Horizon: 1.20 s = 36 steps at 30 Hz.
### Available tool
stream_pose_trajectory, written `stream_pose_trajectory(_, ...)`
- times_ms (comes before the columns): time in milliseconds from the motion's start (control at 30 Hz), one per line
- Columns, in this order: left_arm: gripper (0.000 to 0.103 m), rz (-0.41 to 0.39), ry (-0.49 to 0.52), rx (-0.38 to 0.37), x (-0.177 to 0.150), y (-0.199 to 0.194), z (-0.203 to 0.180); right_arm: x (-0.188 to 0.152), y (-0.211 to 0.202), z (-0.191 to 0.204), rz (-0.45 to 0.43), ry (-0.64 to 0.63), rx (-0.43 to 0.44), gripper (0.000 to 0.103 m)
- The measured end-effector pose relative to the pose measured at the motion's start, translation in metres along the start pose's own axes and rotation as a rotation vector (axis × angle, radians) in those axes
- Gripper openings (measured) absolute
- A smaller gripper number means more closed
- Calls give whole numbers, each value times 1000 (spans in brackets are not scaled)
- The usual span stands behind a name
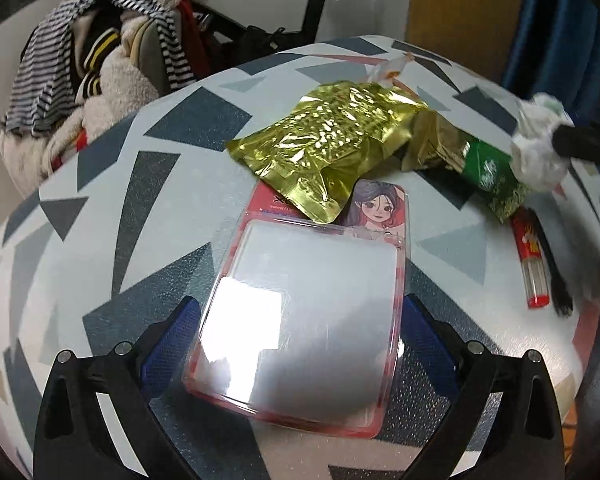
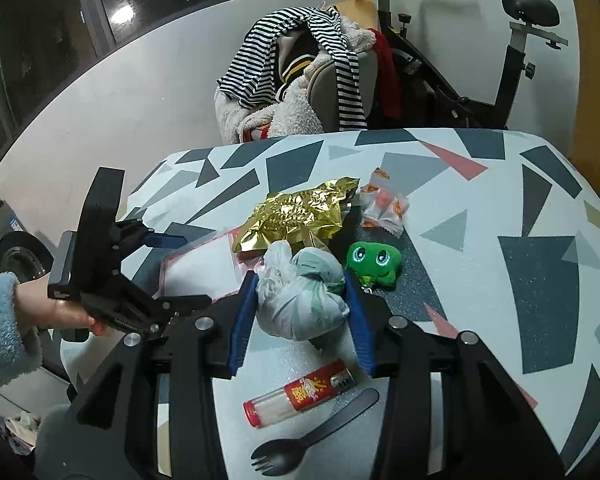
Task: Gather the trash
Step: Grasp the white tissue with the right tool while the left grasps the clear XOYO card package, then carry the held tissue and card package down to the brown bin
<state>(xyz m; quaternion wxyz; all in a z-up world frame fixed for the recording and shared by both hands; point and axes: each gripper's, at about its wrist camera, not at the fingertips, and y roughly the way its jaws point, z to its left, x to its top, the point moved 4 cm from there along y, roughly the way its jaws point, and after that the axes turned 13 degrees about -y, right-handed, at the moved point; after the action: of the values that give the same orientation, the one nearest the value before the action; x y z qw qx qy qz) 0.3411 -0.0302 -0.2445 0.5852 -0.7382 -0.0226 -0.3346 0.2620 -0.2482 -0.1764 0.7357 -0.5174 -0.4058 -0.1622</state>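
Left gripper [image 1: 300, 340] open, blue ribbed pads flanking clear blister pack [image 1: 304, 320], not pressing; likely lining up for grab. Pack: rigid glossy plastic, rounded rectangle, red-edged card, lying flat at near left of table [image 1: 112, 184].

Middle: gold foil bag [image 1: 324, 144], crinkled, shiny, overlapping pack's far end.

Right gripper [image 2: 300, 304] clamped on crumpled white wad [image 2: 300, 300], soft, lumpy, apparently lifted for removal.

Far right: green plush toy [image 2: 374, 262]. Near right: toothpick tube [image 2: 300, 398], black spork [image 2: 312, 432], hard, slim.
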Motion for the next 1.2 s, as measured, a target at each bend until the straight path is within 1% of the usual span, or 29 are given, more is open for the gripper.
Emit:
stream_pose_trajectory(233,95,-48,-130,-11,-8,-20,6,-8,-9,1,1,14,-2,44)
stream_pose_trajectory(333,95,-67,-209,-30,-18,-36,9,-12,-13,4,3,22,0,44)
stream_pose_trajectory(433,95,-92,-258,-33,-34,-56,7,-16,-20,11,1,17,1,44)
stream_pose_trajectory(533,95,-109,-255,-23,-50,-72,-1,-21,-27,18,0,16,7,44)
stream_pose_trajectory(667,95,-126,-298,-52,-69,-90,-5,-28,-36,28,-3,21,14,44)
stream_pose_trajectory(833,95,-155,-318,-76,-92,-116,-18,-39,-49,37,-4,31,21,44)
stream_pose_trajectory(1100,95,-209,-308,-70,-126,-155,-47,-57,-76,51,-12,31,24,44)
stream_pose_trajectory(1200,95,-218,-286,-66,-139,-164,-64,-62,-84,55,-17,33,25,44)
